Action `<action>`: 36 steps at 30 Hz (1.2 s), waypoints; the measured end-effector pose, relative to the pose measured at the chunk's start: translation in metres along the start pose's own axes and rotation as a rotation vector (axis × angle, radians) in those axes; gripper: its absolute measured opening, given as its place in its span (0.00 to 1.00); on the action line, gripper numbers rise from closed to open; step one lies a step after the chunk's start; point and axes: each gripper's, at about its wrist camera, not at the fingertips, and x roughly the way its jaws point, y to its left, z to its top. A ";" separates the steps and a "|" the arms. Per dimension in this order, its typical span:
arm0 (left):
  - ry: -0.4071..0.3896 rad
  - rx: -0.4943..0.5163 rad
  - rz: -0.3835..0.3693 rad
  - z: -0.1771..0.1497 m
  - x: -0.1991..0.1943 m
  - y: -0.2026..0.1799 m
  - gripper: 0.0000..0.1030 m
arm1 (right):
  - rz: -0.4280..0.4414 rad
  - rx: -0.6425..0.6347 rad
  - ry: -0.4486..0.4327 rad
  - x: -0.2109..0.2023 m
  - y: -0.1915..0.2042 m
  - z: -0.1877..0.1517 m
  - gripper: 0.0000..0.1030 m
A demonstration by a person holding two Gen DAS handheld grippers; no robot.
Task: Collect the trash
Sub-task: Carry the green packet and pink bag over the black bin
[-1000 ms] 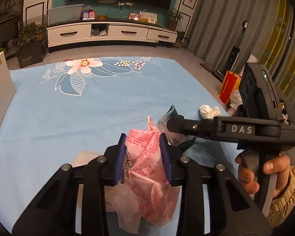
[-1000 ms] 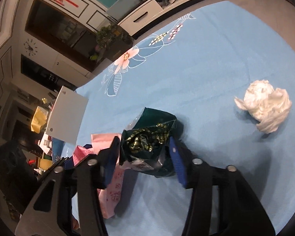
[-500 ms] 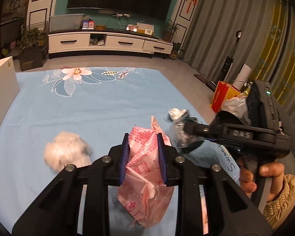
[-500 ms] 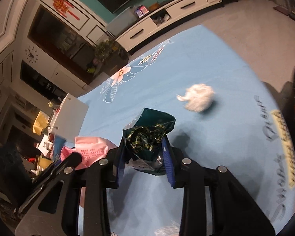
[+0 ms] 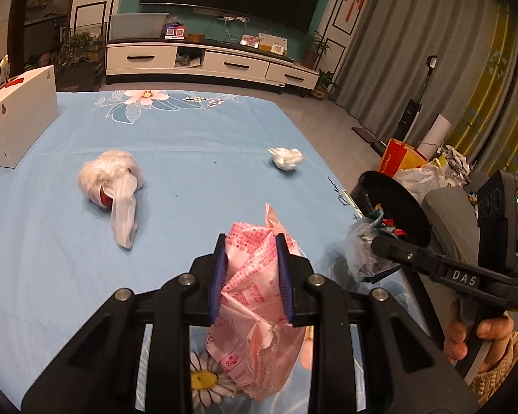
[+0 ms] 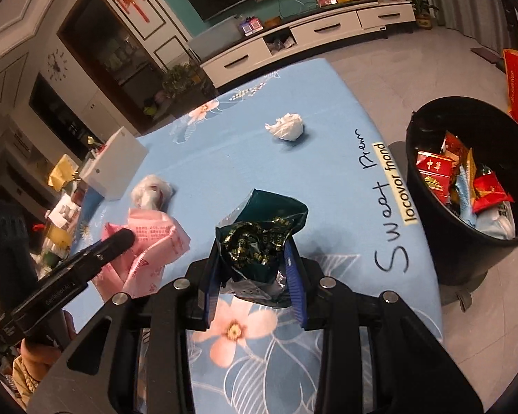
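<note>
My left gripper point(image 5: 252, 258) is shut on a crumpled pink printed wrapper point(image 5: 255, 296), held above the blue flowered cloth point(image 5: 190, 145). My right gripper point(image 6: 255, 269) is shut on a dark green foil bag point(image 6: 262, 234), also lifted off the cloth. The pink wrapper point(image 6: 148, 241) shows again at the left of the right wrist view. A black bin point(image 6: 428, 207) with several wrappers inside stands on the floor beside the table's right edge; the green bag point(image 5: 366, 241) hangs close to its rim point(image 5: 369, 176). A white tissue ball point(image 5: 286, 157) and a white plastic bundle point(image 5: 115, 186) lie on the cloth.
A white box point(image 5: 17, 117) stands at the cloth's far left edge. Beyond the bin are an orange bag point(image 5: 397, 155) and a white plastic bag point(image 5: 418, 176) on the floor. A person's hand point(image 5: 480, 334) grips the right tool. A TV cabinet point(image 5: 207, 62) lines the far wall.
Both grippers have risen and pulled back from the cloth with their wrappers. The white bundle, tissue ball and black bin have come into view.
</note>
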 end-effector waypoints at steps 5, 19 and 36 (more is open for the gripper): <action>-0.008 0.003 0.018 -0.004 -0.014 -0.009 0.27 | 0.014 -0.004 -0.028 -0.018 0.001 -0.004 0.34; -0.015 0.078 0.007 -0.003 -0.024 -0.041 0.28 | 0.023 0.012 -0.094 -0.052 -0.014 -0.007 0.34; 0.021 0.218 -0.064 0.019 0.022 -0.110 0.28 | -0.055 0.157 -0.196 -0.078 -0.091 0.002 0.34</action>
